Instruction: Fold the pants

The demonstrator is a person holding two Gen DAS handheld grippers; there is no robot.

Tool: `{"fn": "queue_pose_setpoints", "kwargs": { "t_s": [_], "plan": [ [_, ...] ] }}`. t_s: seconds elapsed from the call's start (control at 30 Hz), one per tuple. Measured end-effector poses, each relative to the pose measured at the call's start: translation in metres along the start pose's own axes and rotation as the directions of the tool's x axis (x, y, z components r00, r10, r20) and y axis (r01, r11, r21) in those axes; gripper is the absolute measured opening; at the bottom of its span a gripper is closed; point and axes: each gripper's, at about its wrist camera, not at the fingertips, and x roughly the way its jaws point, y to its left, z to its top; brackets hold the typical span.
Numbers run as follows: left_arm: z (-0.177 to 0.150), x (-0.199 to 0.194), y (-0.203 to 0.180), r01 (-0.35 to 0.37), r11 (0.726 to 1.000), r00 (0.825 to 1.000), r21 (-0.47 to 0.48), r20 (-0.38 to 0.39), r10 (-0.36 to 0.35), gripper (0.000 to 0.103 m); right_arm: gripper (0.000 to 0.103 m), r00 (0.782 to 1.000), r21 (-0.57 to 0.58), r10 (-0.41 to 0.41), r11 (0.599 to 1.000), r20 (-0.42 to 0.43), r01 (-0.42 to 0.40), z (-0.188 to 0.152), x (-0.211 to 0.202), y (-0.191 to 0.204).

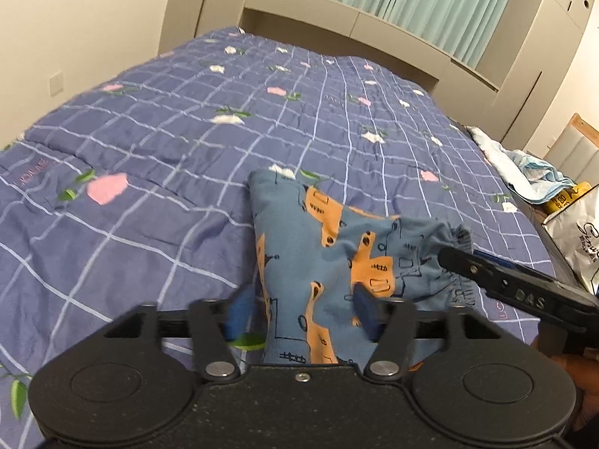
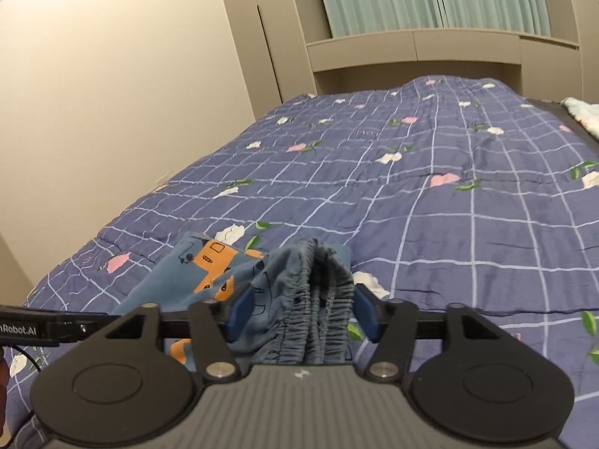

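Note:
The small blue pants [image 1: 322, 247] with an orange vehicle print lie crumpled on the purple checked quilt [image 1: 168, 142]. My left gripper [image 1: 302, 314] straddles a leg part of them. Its blue pads stand apart on either side of the cloth without pinching it. In the right wrist view, my right gripper [image 2: 301, 314] stands open around the gathered elastic waistband [image 2: 318, 299], which bunches loosely between the pads. The printed legs [image 2: 209, 262] spread to the left of it. The right gripper's finger [image 1: 486, 273] reaches the waistband from the right in the left wrist view.
The quilt [image 2: 449, 224] covers a wide bed running back to a beige headboard shelf [image 1: 337, 26] under green curtains. A wall borders the left side. At the right edge lie a light blue cloth pile [image 1: 524, 172] and a white bag [image 1: 576, 232].

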Motion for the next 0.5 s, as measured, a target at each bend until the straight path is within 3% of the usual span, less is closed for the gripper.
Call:
{"fn": "queue_pose_setpoints", "kwargs": {
  "t_s": [0.17,0.23,0.33,0.5],
  "plan": [
    [0.005,-0.018,-0.005,-0.020,1.000,0.999,0.018,0.038,0.020,0.087,0.089,0.999,-0.020,-0.021,1.000,0.049,0.022,0.001,-0.022,0.008],
    [0.006,-0.028,-0.007,-0.027,0.999,0.998,0.024,0.058,0.025,0.098,0.097,0.997,-0.025,-0.029,0.999,0.069,0.030,0.002,-0.032,0.011],
    [0.006,-0.042,-0.011,-0.043,0.998,0.995,0.040,0.091,0.039,0.101,0.103,0.994,-0.026,-0.040,0.999,0.103,0.043,0.003,-0.048,0.016],
    [0.003,-0.064,-0.014,-0.069,0.996,0.990,0.062,0.124,0.061,0.102,0.103,0.987,-0.038,-0.059,0.997,0.149,0.065,0.003,-0.073,0.026]
  ]
}}
